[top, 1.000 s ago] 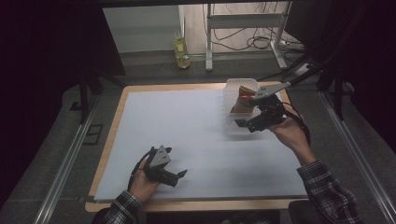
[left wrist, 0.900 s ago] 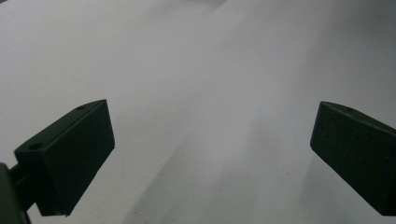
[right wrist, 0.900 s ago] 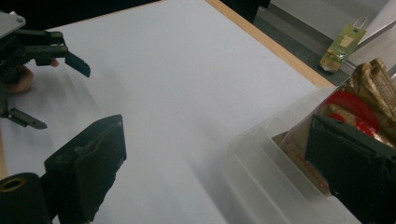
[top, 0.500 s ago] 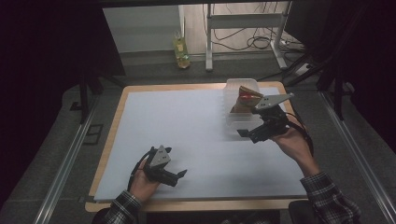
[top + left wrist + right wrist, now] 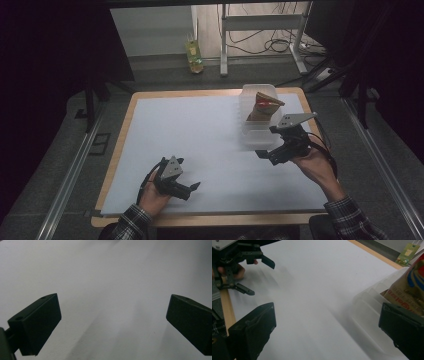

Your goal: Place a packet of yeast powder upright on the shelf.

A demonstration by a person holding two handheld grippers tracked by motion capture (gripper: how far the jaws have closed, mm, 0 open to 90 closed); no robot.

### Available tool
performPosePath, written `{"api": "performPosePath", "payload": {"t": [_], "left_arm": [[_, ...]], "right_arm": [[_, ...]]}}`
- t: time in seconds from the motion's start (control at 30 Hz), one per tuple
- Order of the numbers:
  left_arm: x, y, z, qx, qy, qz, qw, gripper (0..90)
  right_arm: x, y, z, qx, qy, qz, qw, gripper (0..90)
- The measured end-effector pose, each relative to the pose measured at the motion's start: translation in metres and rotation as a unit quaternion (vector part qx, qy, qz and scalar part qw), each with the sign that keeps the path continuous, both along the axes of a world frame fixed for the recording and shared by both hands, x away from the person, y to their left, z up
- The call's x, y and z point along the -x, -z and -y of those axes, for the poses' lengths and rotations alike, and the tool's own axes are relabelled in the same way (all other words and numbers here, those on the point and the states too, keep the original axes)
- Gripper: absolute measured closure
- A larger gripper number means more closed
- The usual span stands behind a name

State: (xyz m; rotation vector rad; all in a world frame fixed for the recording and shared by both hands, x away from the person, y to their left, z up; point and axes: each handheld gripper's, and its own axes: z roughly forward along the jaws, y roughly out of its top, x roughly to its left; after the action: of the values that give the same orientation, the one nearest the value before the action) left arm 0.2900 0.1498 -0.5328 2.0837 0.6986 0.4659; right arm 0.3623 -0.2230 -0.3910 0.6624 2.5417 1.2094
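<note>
A clear plastic container (image 5: 250, 131) stands at the back right of the white mat (image 5: 200, 130). A brown and red packet (image 5: 263, 104) stands upright inside it. My right gripper (image 5: 265, 142) hovers just in front of the container, open and holding nothing. In the right gripper view its jaws (image 5: 327, 332) stand wide apart over the mat, with the container (image 5: 369, 307) and the packet (image 5: 409, 285) at the right. My left gripper (image 5: 188, 174) rests low near the front left, open. In the left gripper view (image 5: 112, 322) there is bare white mat between its jaws.
The mat lies on a wooden table (image 5: 117, 160) with dark floor and metal rails around it. A yellow-green carton (image 5: 194, 55) stands on the floor behind the table, beside a metal stand with cables (image 5: 260, 35).
My right gripper has drawn back from the container toward the person's side and lower. The packet stays upright in the container. The left gripper has not moved.
</note>
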Motion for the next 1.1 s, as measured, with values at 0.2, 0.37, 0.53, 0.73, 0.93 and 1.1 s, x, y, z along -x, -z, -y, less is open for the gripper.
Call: {"api": "performPosePath", "payload": {"t": [0.2, 0.37, 0.53, 0.73, 0.93, 1.1], "left_arm": [[0.000, 0.000, 0.000, -0.002, 0.001, 0.000, 1.0000, 0.0], [0.000, 0.000, 0.000, -0.002, 0.002, 0.000, 1.0000, 0.0], [0.000, 0.001, 0.001, -0.003, 0.004, 0.000, 1.0000, 0.0], [0.001, 0.000, 0.001, -0.001, 0.002, -0.001, 1.0000, 0.0], [0.001, 0.000, 0.001, 0.001, 0.001, -0.001, 1.0000, 0.0], [0.001, 0.000, 0.001, 0.002, 0.001, -0.001, 1.0000, 0.0]], "right_arm": [[0.007, 0.009, 0.003, -0.003, 0.001, -0.002, 1.0000, 1.4], [0.014, 0.019, 0.005, -0.006, 0.005, -0.002, 1.0000, 1.4], [0.019, 0.031, 0.008, -0.006, 0.008, -0.005, 0.9999, 1.4], [0.024, 0.042, 0.011, -0.001, 0.008, 0.004, 1.0000, 1.4], [0.029, 0.054, 0.014, 0.004, 0.006, 0.007, 1.0000, 1.4], [0.031, 0.064, 0.017, 0.010, 0.008, 0.009, 0.9999, 1.4]]}}
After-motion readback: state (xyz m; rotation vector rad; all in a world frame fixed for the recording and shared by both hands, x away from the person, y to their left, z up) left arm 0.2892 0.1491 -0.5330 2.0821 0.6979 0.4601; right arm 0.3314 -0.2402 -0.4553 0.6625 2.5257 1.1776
